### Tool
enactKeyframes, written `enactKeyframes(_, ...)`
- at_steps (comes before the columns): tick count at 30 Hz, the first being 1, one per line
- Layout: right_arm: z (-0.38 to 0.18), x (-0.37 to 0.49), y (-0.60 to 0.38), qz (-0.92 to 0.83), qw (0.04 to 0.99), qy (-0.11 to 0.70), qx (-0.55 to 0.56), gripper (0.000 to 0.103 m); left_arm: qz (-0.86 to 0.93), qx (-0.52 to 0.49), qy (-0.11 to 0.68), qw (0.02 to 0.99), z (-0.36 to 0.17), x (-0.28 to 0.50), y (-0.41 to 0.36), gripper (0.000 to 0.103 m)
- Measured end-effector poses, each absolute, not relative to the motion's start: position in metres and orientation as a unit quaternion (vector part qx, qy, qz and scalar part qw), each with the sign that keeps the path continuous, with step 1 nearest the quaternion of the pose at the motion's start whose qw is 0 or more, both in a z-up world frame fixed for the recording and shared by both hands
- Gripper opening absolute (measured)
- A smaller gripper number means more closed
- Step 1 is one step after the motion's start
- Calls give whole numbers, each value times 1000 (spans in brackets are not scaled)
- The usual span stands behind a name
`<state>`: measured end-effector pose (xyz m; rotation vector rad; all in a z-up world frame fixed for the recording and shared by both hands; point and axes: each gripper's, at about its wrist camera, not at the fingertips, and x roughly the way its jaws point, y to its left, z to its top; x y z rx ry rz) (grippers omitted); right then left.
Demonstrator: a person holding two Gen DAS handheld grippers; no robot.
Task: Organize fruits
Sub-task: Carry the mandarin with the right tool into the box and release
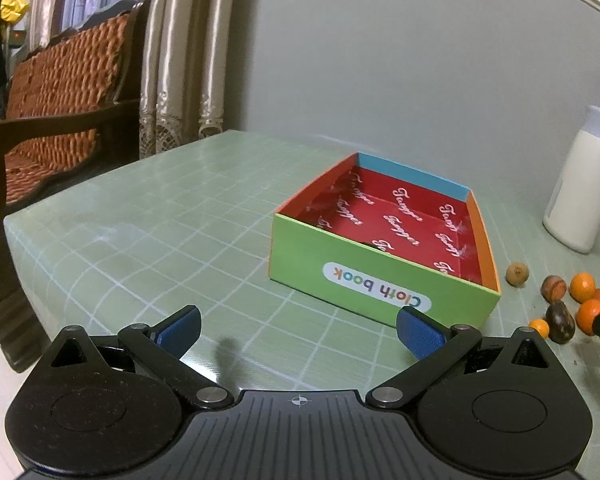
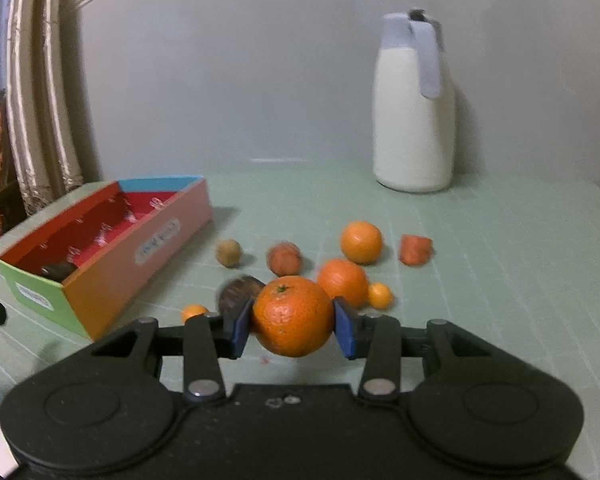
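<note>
Right gripper (image 2: 294, 330) clamps large round orange (image 2: 293, 316); left gripper (image 1: 298, 334) open, idle. Risk: smooth rind slipping before multicoloured cardboard box (image 2: 112, 264).

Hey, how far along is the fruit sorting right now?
Barely started. One dark fruit lies in the box. The right gripper is shut on an orange; the left gripper is open. About eight fruits remain on the table, including a dark avocado-like one.

Orange (image 2: 293, 321) between right tongs (image 2: 292, 326)
</note>
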<state>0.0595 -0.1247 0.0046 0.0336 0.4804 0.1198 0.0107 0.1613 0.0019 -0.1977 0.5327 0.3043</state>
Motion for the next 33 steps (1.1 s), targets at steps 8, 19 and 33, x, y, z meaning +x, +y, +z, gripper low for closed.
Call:
enactKeyframes(8, 27, 73, -84, 115, 967, 225, 12, 41, 173, -122, 258, 943, 1, 6, 181, 103)
enactKeyframes(19, 43, 100, -6, 195, 954, 225, -26, 41, 206, -152, 254, 933, -4, -5, 214, 103)
enactKeyframes(33, 24, 119, 35, 219, 936, 267, -62, 42, 223, -173, 253, 925, -10, -10, 234, 103)
